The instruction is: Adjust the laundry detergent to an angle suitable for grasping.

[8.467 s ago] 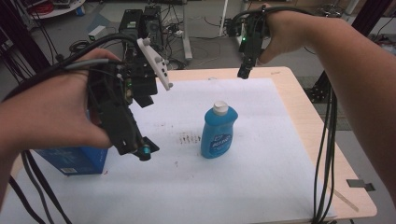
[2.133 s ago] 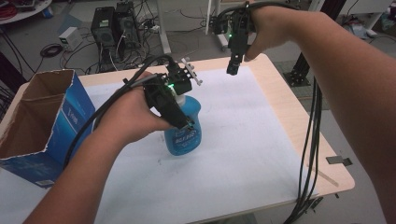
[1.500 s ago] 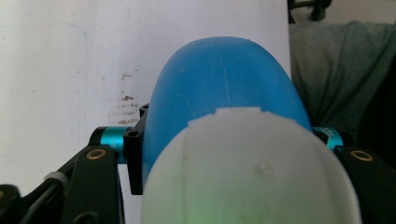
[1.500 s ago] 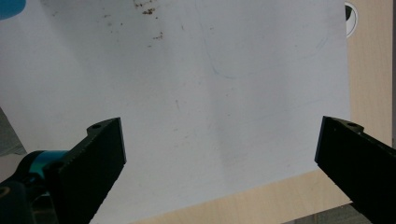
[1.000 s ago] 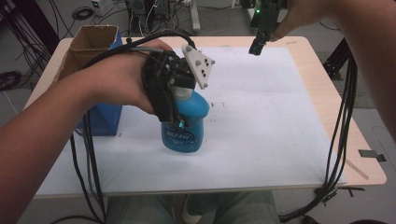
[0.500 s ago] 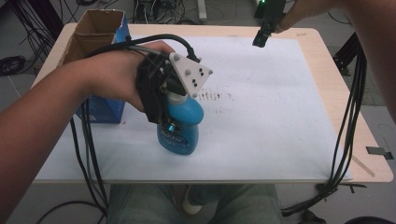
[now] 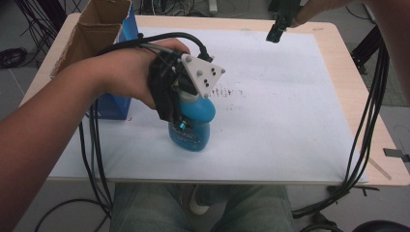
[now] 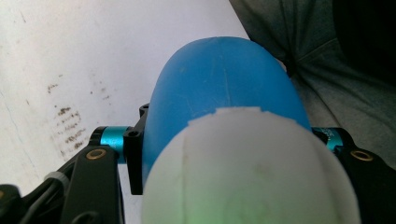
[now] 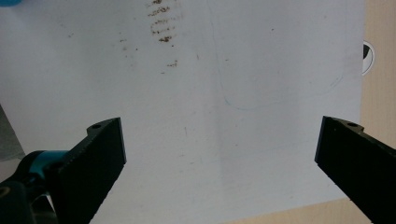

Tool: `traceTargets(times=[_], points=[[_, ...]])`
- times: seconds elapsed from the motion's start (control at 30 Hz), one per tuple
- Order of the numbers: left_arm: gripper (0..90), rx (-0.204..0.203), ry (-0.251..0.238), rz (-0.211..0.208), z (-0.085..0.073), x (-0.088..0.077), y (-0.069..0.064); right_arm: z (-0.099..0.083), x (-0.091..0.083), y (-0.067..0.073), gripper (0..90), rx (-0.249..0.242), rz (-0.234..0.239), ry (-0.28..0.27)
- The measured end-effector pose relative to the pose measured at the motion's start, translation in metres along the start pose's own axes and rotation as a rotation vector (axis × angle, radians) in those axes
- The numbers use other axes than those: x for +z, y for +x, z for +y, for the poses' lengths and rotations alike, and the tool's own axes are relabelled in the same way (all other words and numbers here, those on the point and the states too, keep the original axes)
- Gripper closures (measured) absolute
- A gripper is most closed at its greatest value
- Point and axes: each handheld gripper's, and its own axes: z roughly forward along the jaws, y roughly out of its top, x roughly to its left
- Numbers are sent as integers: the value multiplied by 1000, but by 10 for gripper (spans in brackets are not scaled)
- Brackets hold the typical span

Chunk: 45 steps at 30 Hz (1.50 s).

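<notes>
A blue plastic bottle (image 7: pixel 194 129) with a white cap stands near the front middle of the white mat (image 7: pixel 290 96), leaning slightly. My left gripper (image 7: pixel 181 123) comes down over it from the left and is shut on its shoulders. In the left gripper view the white cap (image 8: pixel 247 172) and blue body (image 8: pixel 224 88) sit between the black jaws of my left gripper (image 8: pixel 229 144). I cannot tell if the base touches the mat. My right gripper (image 7: pixel 274 35) hovers over the far right of the mat, open, its jaws wide apart in the right gripper view (image 9: pixel 219 144) with nothing between them.
An open cardboard box (image 7: pixel 96 29) with blue sides stands at the far left, just behind my left hand. Brown stains (image 7: pixel 225 92) mark the mat's middle. Black cables (image 7: pixel 372 96) hang along the right edge. The person's knees sit below the front edge.
The bottle stood free at first and is now in my left gripper. Over the last second that gripper has sunk a little with the bottle. The right gripper has stayed at the far edge.
</notes>
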Motion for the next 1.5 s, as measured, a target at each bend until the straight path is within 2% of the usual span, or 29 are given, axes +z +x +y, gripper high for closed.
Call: traceTargets(times=[0.27, 0.5, 0.7, 0.93, 1.1, 1.27, 1.33, 1.5], points=[[386, 9, -6, -2, 1, 7, 5, -3, 0, -2, 9, 2, -1, 0], [386, -3, -11, 16, -4, 11, 10, -4, 3, -4, 9, 3, 1, -1], [386, -6, -9, 2, -5, 15, 13, -5, 4, -5, 9, 8, 4, -3], [383, -71, -26, -11, -14, 14, 16, -7, 7, -6, 9, 13, 10, -2], [375, -77, -11, -23, -13, 14, 14, -8, 9, -7, 9, 15, 12, 3], [308, -98, 6, 3, -14, 14, 12, -7, 9, -6, 9, 19, 12, 2], [285, -105, -2, 5, -15, 12, 12, -7, 9, -6, 9, 20, 12, 6], [269, -118, 4, 12, -16, 10, 9, -7, 9, -5, 9, 19, 12, 8]])
